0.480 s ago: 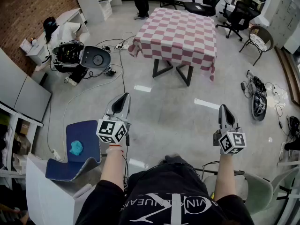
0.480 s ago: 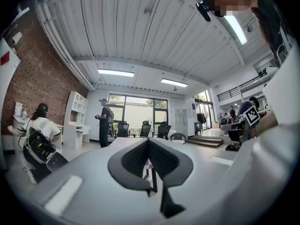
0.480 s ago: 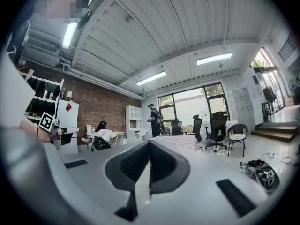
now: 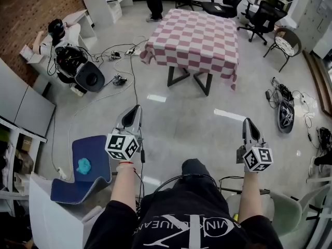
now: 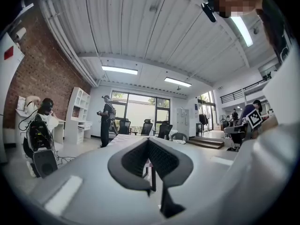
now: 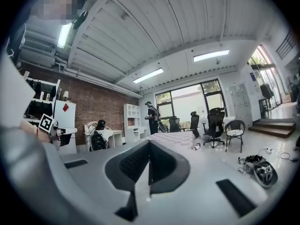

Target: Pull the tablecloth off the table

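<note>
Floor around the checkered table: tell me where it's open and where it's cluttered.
Open: the bare floor from the left tool and right tool up to the table. Crowded: cables left of it, office chairs behind, gear at right.

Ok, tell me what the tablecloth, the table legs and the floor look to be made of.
Tablecloth: probably woven fabric, matte; red-and-white checks, edges hanging in soft folds.
Table legs: likely dark painted metal; thin straight bars, too small to be sure.
Floor: hard, glossy, pale grey, perhaps polished concrete; it mirrors ceiling lights as bright patches.
</note>
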`<state>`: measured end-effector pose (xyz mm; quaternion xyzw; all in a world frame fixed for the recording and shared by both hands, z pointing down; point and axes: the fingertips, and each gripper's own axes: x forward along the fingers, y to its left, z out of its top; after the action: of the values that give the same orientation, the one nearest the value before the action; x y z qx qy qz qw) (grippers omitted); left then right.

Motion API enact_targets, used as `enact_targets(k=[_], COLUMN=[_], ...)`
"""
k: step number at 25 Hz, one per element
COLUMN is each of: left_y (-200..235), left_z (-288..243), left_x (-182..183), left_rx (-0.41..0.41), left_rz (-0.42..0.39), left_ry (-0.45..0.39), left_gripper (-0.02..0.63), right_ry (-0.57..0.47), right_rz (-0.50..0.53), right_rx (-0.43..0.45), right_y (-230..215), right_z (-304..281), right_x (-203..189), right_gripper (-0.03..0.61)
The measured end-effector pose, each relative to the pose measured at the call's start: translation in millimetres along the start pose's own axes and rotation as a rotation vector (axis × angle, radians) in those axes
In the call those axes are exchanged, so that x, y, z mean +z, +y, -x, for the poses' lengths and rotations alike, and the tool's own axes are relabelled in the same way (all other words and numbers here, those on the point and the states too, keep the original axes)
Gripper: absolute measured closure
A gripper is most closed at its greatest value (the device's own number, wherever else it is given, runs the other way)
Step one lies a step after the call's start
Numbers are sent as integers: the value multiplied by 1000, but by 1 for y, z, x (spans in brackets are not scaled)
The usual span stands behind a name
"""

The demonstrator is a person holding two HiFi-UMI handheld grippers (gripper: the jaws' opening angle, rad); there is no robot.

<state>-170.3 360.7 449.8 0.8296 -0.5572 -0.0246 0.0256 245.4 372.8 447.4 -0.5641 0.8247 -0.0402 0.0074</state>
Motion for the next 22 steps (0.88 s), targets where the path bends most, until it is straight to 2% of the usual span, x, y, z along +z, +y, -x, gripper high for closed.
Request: enact_targets(k=[4,8,18,22], left_y=[10,25,76,96], left_z=[-12,-40,-150,-204], left_x=[-2,-2,-7,6], left_rx=[17,20,43,34], left_rz=[16,15,4,-19], left_ry=[-7,-12,10,26], left_gripper=[603,603,604,604], right_ry=[1,-12,4,29], right_rz=[-8,-11,-20,-17], right_rx=[-24,-17,11,34], right_y=[-14,-26,-64,-83], right_z=[-8,-40,-163,-214], right_x=[-2,0,-4,3], right_gripper=[569,568,568,568])
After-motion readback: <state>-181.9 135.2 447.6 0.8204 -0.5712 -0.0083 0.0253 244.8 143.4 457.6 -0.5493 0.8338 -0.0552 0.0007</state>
